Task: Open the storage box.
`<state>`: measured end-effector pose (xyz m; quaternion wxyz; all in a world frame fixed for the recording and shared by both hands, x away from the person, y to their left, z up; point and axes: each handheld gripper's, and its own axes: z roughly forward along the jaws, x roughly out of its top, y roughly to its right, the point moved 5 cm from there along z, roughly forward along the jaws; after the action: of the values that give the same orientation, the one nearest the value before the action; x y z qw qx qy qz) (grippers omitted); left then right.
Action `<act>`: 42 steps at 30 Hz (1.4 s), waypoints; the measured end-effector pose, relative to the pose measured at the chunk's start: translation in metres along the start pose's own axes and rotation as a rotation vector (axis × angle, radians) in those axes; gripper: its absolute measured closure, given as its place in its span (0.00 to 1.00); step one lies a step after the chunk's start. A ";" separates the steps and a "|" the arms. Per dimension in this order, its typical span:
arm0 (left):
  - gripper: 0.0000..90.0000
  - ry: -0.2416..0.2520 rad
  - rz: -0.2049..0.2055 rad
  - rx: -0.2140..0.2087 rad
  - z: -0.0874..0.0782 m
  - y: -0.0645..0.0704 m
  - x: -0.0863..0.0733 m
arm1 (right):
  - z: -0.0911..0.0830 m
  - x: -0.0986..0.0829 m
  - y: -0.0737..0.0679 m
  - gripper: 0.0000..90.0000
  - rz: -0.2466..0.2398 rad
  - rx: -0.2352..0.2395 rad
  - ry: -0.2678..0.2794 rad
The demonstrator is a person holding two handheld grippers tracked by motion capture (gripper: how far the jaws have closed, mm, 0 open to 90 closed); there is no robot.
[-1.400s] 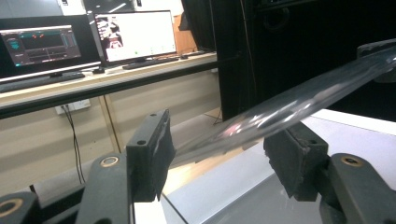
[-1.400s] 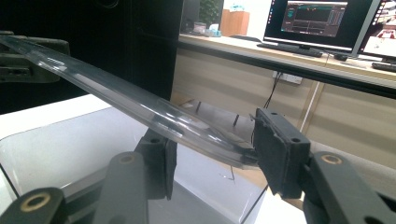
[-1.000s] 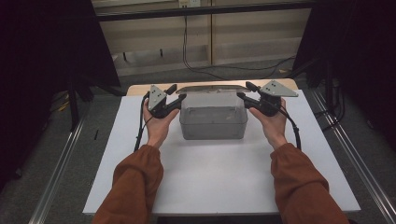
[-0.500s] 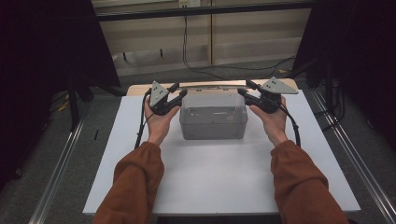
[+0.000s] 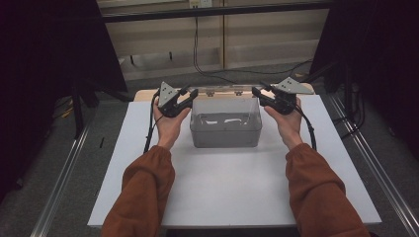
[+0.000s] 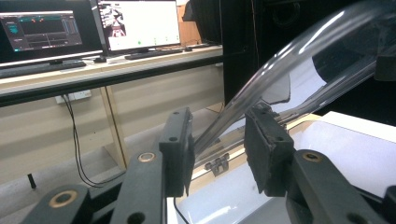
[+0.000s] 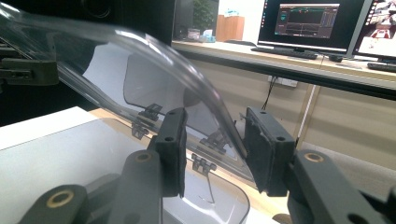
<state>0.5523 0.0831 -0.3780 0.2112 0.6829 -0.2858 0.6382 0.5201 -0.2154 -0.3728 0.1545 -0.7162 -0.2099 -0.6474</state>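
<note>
Lid (image 5: 225, 92) of clear box (image 5: 225, 129) raised at 12 o'clock. Left gripper (image 5: 184, 97) and right gripper (image 5: 261, 95) spread astride its edge (not pinching). Next, likely: tip it fully back.

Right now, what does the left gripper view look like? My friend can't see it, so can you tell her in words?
A clear plastic lid, raised and tilted on its hinges, runs between the left gripper's two black fingers, which stand open around its edge. Behind are a desk with two lit monitors and a white table below.

Clear-lidded grey box (image 5: 225, 129), white table (image 5: 232, 182), rust-orange sleeves (image 5: 143, 192).
</note>
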 end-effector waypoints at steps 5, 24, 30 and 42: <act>0.69 -0.016 0.008 -0.004 0.005 -0.003 0.000 | 0.003 -0.003 0.004 0.69 -0.010 -0.017 -0.005; 0.75 -0.032 0.023 -0.012 0.019 -0.013 0.010 | 0.018 0.009 0.017 0.73 0.015 -0.028 0.002; 0.75 -0.029 0.012 -0.015 0.026 -0.017 0.007 | 0.022 0.009 0.020 0.74 0.031 -0.026 0.017; 0.74 -0.036 0.010 -0.010 0.035 -0.023 0.006 | 0.032 0.002 0.024 0.76 0.028 -0.026 0.003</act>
<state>0.5938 0.0764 -0.3737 0.2063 0.6918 -0.2959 0.6255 0.5603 -0.2203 -0.3730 0.1546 -0.7201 -0.1914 -0.6488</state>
